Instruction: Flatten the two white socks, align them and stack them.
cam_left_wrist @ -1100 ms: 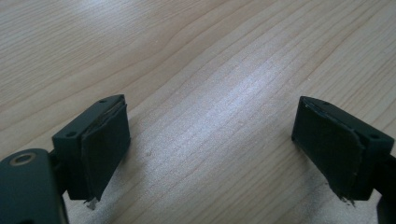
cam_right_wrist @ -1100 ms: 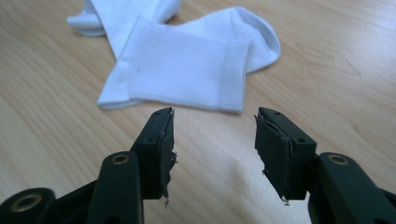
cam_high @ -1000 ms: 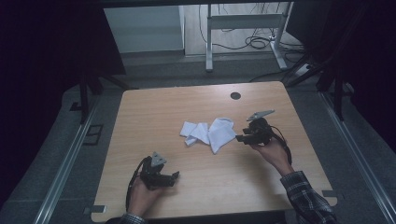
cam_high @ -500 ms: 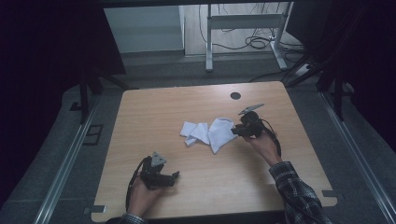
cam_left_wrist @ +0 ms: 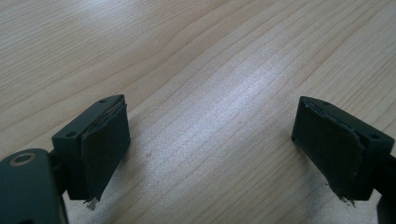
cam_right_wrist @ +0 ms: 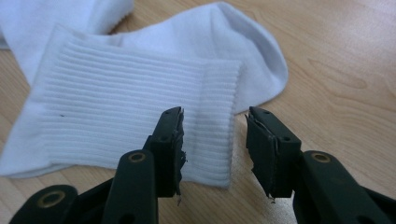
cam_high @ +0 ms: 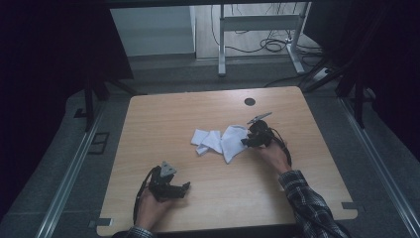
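Observation:
Two white socks lie crumpled together mid-table: one sock [cam_high: 233, 141] on the right, the other sock [cam_high: 206, 140] to its left. In the right gripper view the ribbed cuff [cam_right_wrist: 140, 116] of the near sock lies flat, its edge between my jaws. My right gripper [cam_high: 246, 142] [cam_right_wrist: 215, 140] is open, its jaws astride the cuff's edge without closing on it. My left gripper [cam_high: 184, 187] [cam_left_wrist: 210, 140] rests near the table's front edge, open wide over bare wood, nothing between its jaws.
The wooden table [cam_high: 163, 119] has a round cable hole [cam_high: 250, 101] at the back right. Beyond the far edge stand a metal desk frame [cam_high: 257, 29] and loose cables [cam_high: 277, 47] on the floor. Aluminium rails [cam_high: 69, 173] run along both sides.
My right gripper has moved left and down onto the right sock's cuff. The left gripper has stayed where it was.

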`<state>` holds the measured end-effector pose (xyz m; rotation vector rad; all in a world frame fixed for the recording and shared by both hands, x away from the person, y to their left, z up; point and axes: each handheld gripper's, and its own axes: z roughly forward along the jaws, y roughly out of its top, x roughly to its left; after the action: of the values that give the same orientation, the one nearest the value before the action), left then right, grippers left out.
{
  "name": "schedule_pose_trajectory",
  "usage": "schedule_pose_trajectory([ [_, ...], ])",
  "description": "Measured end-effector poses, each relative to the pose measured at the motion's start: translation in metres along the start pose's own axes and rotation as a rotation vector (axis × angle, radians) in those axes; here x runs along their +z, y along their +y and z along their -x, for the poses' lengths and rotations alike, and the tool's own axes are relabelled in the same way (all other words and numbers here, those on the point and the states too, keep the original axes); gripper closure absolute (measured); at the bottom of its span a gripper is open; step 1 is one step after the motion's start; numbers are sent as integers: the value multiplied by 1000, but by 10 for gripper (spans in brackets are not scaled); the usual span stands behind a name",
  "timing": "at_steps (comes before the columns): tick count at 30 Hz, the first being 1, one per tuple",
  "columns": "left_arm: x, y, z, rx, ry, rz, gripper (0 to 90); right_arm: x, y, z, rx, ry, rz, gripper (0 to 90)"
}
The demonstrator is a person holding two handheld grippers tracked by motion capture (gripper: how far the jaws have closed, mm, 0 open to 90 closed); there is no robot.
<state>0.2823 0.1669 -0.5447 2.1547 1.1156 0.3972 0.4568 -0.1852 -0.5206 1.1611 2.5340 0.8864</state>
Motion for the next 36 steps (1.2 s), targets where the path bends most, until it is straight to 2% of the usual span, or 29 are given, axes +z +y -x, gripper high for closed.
schedule_pose_trajectory([
  [3,0,0,0,0,0,0,114,3,-2,0,5,8,-1,605],
  [7,0,0,0,0,0,0,114,2,-2,-2,17,28,-13,763],
  [13,0,0,0,0,0,0,113,-6,3,-8,2,22,-20,801],
  [15,0,0,0,1,0,-1,114,-16,8,-9,4,39,1,801],
  [16,0,0,0,1,0,-1,114,-26,13,-10,10,57,22,802],
  [21,0,0,0,2,0,-2,114,-44,25,-13,5,78,51,802],
  [23,0,0,0,2,0,-2,114,-58,36,-16,4,105,75,803],
  [32,0,0,0,1,0,-1,113,-88,65,-28,-17,118,137,810],
  [36,0,0,0,0,3,0,114,-117,88,-37,-50,106,201,812],
])
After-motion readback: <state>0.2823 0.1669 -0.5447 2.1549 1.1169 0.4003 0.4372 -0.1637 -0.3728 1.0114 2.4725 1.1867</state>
